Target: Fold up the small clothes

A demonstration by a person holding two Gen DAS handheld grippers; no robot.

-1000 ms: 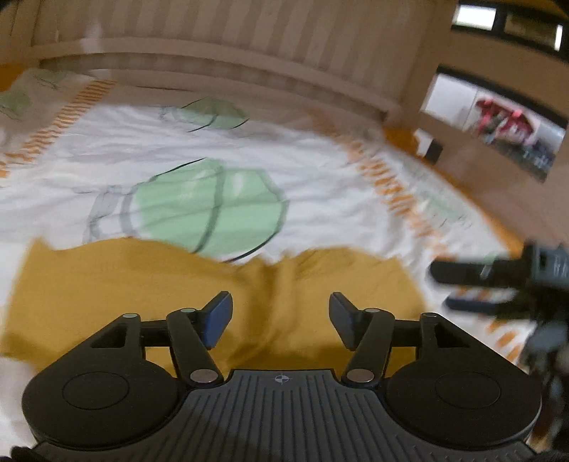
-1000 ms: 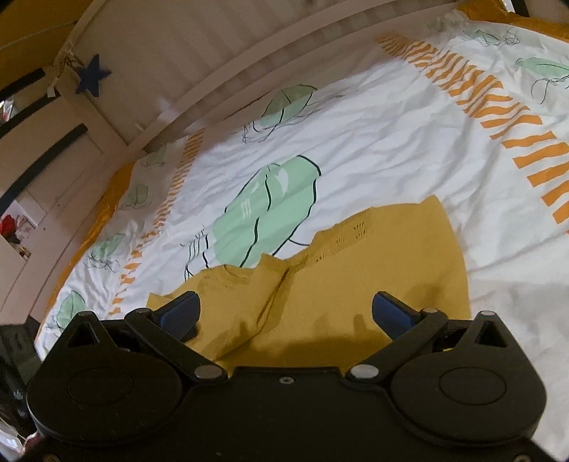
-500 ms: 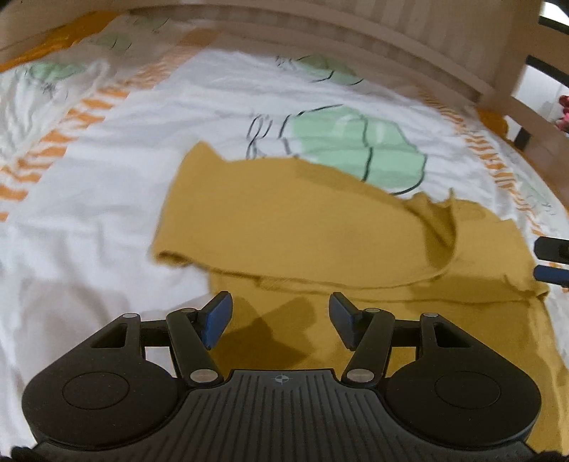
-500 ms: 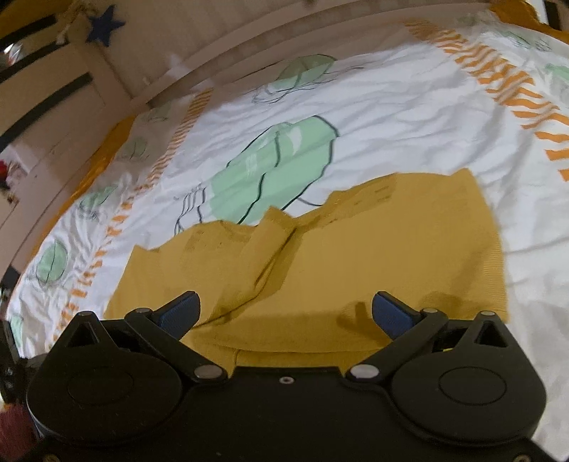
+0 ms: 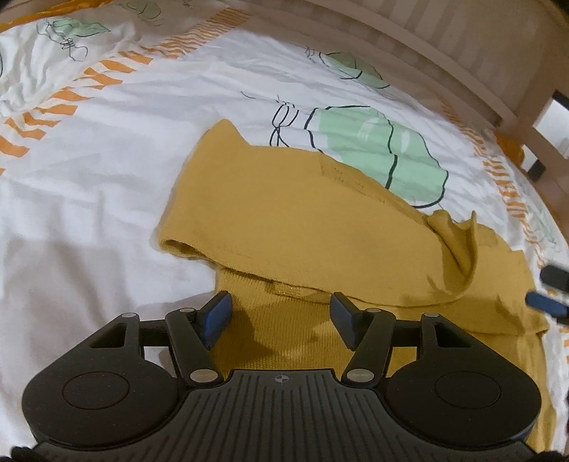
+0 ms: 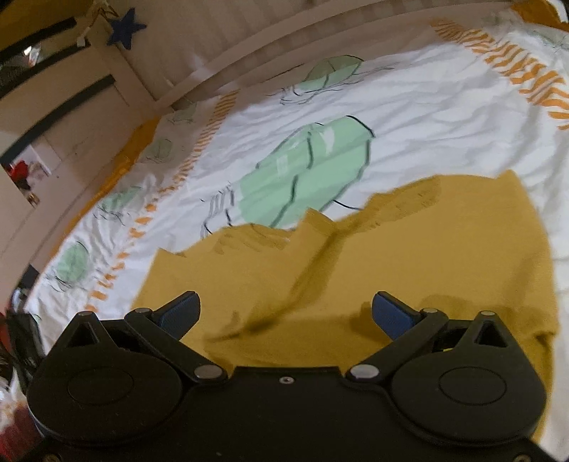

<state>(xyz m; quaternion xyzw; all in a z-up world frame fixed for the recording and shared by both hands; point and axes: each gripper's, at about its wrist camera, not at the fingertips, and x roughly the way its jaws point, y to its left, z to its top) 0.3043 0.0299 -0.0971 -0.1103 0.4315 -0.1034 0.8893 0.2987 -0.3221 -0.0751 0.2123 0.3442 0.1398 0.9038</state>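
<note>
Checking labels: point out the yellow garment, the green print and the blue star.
yellow garment (image 5: 284, 220), left wrist view, folded-over top layer.
green print (image 5: 373, 142), left wrist view, middle of the patch.
blue star (image 6: 126, 30), right wrist view, its centre.

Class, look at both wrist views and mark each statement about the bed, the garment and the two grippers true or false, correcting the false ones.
1. The garment is mustard yellow. True.
2. The left gripper is clamped shut on the cloth. False: its jaws stand open, holding nothing.
3. The garment lies on a bedsheet printed with green shapes. True.
4. The right gripper is open. True.
5. The garment lies perfectly flat in one layer. False: part is folded over itself.
</note>
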